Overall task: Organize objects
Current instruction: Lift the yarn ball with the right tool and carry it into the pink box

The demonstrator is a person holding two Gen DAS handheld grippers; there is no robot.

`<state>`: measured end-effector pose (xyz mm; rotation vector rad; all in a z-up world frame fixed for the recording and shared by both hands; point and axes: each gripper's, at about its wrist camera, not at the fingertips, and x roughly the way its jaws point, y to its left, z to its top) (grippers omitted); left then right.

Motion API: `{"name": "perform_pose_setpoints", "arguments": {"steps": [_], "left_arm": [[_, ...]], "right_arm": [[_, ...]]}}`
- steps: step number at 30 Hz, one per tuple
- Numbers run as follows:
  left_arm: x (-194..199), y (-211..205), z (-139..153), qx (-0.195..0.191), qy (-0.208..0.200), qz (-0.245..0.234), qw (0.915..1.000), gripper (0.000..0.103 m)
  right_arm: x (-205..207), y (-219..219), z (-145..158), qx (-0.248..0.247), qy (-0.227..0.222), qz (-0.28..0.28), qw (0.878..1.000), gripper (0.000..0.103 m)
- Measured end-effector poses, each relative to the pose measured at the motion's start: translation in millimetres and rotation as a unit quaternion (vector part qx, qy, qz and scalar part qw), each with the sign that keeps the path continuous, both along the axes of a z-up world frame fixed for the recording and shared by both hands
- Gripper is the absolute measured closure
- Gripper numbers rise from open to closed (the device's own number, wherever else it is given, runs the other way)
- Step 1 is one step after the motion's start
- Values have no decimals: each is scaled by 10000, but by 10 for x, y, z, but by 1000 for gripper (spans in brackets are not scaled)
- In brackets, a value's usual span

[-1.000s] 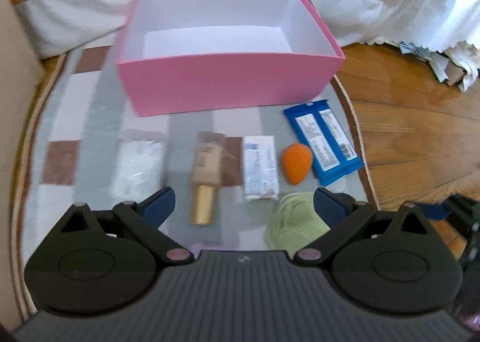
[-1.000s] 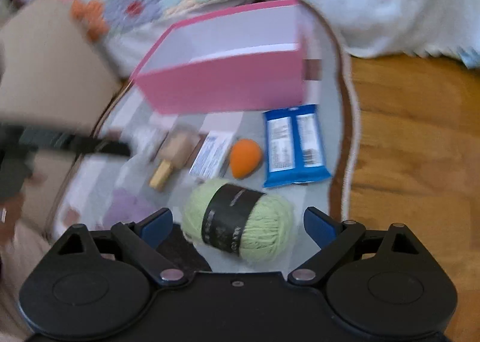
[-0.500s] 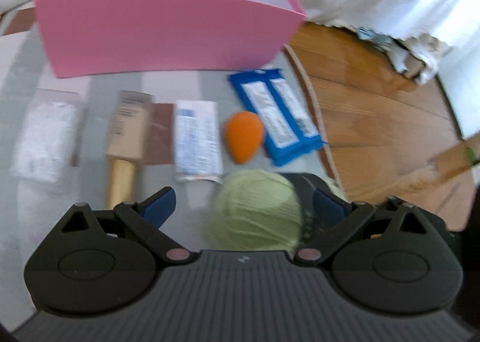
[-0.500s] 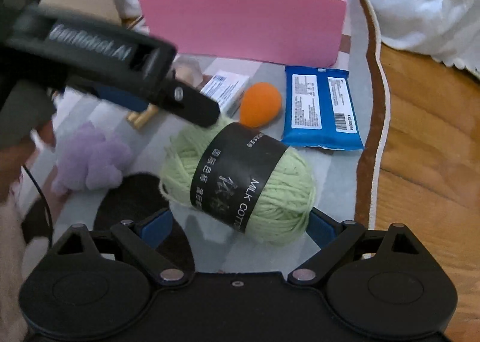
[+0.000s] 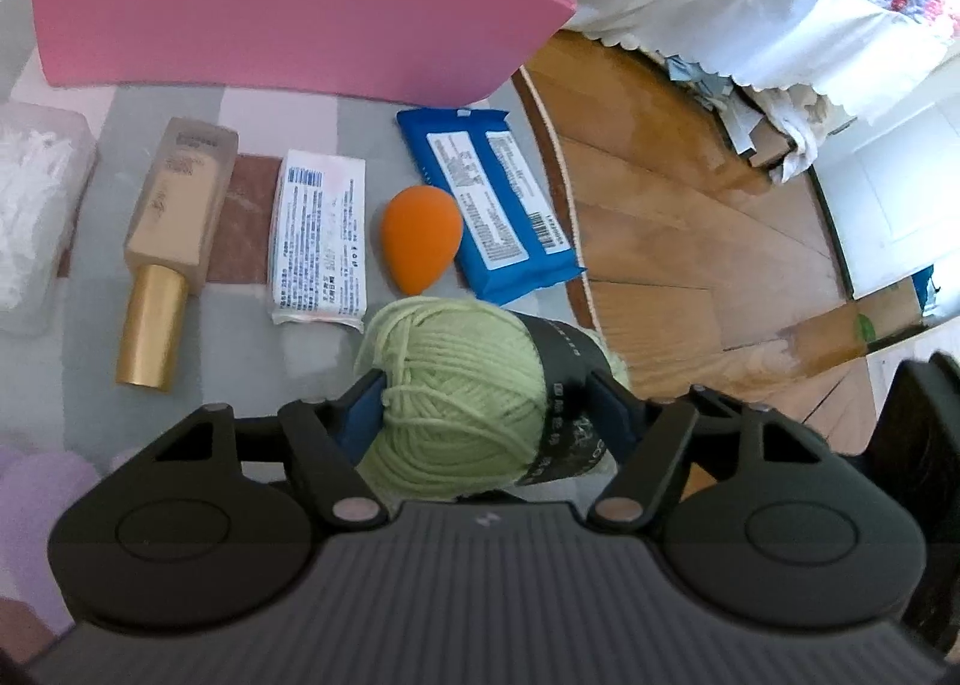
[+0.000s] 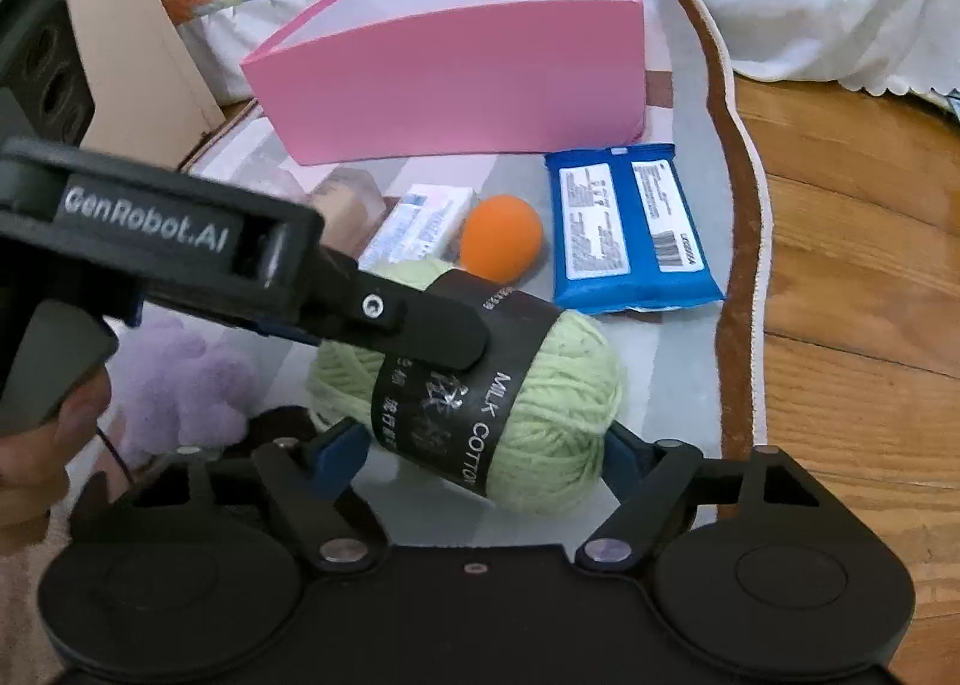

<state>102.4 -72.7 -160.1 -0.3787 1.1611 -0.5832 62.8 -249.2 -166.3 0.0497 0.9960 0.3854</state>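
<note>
Both grippers, left gripper [image 5: 486, 406] and right gripper [image 6: 474, 451], have just been closing crosswise onto the green yarn ball [image 6: 510, 403], the pink box [image 6: 456, 78] ahead.

both wrist views close, angled down, sharing yarn ball [image 5: 456, 385]

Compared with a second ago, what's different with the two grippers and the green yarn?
Both grippers came down around the green yarn ball and their jaws have just been closing: the left gripper clamps it, the right gripper brackets it from the other side. The pink box, orange sponge and blue wipes pack stayed put.
</note>
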Motion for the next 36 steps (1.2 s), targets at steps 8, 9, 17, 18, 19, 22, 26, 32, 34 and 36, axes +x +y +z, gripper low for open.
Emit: {"name": "perform_pose_setpoints", "arguments": {"steps": [8,9,17,18,19,22,26,32,34,36], "left_arm": [[-44,167,496,-107,-361,165,9992,33],[-12,169,580,-91,-407,153,9990,33],[429,276,1413,8,-1006,187,9948,33],[502,289,1504,23,-1119,207,9935,32],[566,280,1561,44,-1205,227,9924,33],[820,286,1748,126,-1461,383,9884,32],[1168,271,1846,260,-1608,486,9854,32],[1612,183,1518,566,-1559,818,9828,33],[1762,150,1360,621,-1524,844,9827,32],[1913,128,1226,627,-1403,831,9846,32]], "right_arm": [[-31,160,436,-161,-349,353,9986,20],[-32,174,519,-221,-438,406,9980,20],[314,281,1196,-480,-1157,778,9891,19],[387,283,1287,-480,-1258,812,9876,19],[464,277,1372,-476,-1353,846,9860,19],[768,230,1599,-403,-1557,933,9826,18],[1222,181,1745,-406,-1710,1064,9787,18],[2001,105,1611,-264,-1459,1213,9815,20],[2187,79,1458,-180,-1340,1163,9840,21],[2325,74,1292,-184,-1310,1116,9849,21]]}}
